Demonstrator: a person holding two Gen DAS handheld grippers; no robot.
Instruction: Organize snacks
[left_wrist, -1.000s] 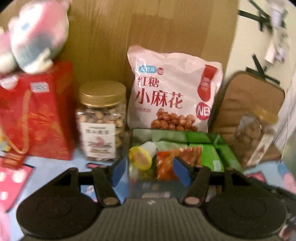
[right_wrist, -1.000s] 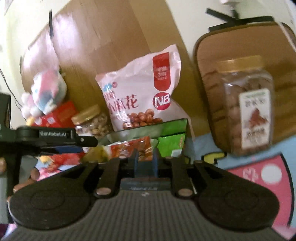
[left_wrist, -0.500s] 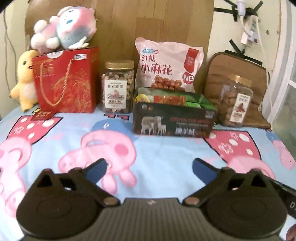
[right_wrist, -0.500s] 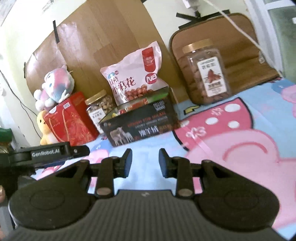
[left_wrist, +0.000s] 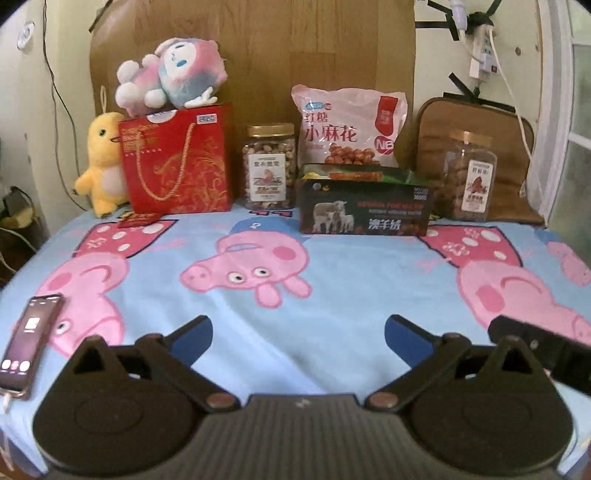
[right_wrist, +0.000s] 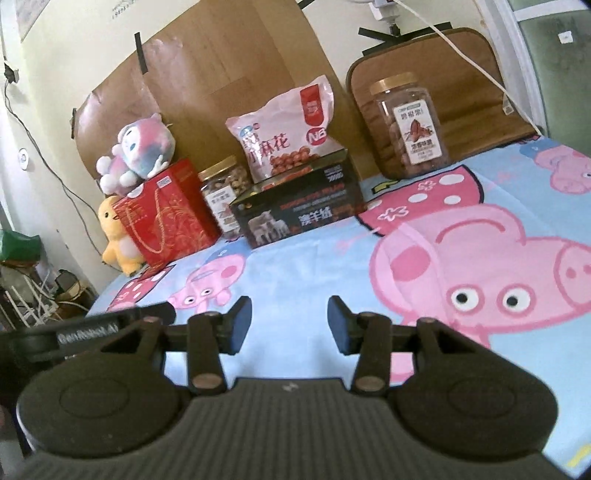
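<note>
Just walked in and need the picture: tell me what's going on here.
Someone is sorting snacks on a bed with two hand-held tools. Right now both the left tool and right tool are open, holding nothing, hovering over the sheet. Along the headboard stand a red bag, a nut jar, a pink snack bag, a box with packets in it, and another jar.

Left gripper (left_wrist: 298, 338): matte black body w/ ribbed grey-black centre plate, two round domed housings, angled black linkage arms w/ copper-coloured pivot screws, blue pads on fingertips (left_wrist: 195, 334). Right gripper (right_wrist: 290, 321): same build, blue pads, brownish pivot screws, small pale mark on ribbed plate. White lettering on the left gripper's side bar, prob. "GenRobot.AI", blurred.
</note>
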